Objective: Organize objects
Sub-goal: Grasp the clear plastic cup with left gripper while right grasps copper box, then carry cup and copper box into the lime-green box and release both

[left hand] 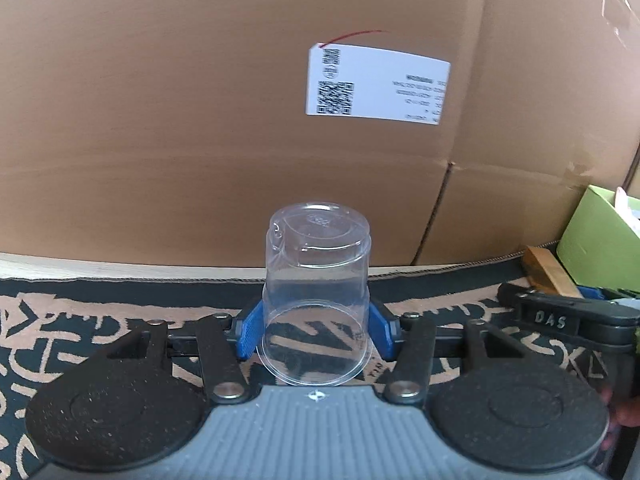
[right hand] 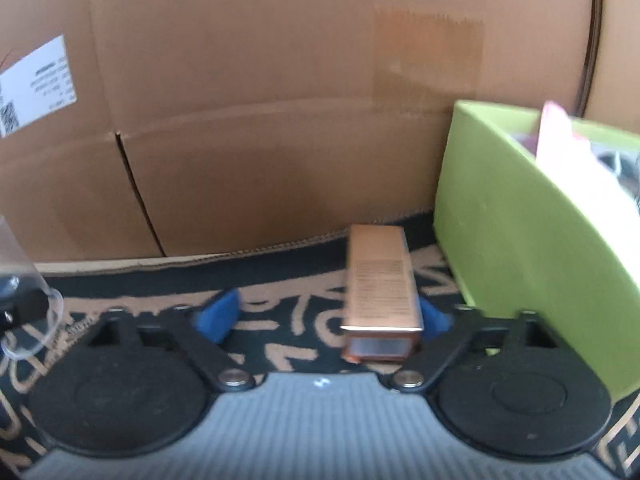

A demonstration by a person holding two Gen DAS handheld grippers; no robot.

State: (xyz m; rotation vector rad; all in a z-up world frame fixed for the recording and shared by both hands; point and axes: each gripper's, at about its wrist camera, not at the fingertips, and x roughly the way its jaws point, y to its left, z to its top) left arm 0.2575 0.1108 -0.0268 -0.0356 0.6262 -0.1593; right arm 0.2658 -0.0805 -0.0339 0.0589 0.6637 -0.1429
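A clear plastic cup (left hand: 316,280) lies tipped away from the camera, base pointing off, open rim toward me. My left gripper (left hand: 316,332) is shut on the cup, its blue pads (left hand: 250,334) pressing both sides near the rim. In the right wrist view a copper-coloured carton (right hand: 380,280) lies lengthwise on the patterned cloth (right hand: 280,320). My right gripper (right hand: 326,318) is open around the carton. Its right finger sits against the carton's side and its left finger (right hand: 218,314) stands well apart. The cup's rim (right hand: 28,320) shows at the far left.
A tall cardboard box wall (left hand: 200,120) with a white shipping label (left hand: 376,84) closes off the back. A lime-green open box (right hand: 520,248) holding several items stands right of the carton. The black and tan cloth (left hand: 80,312) covers the surface.
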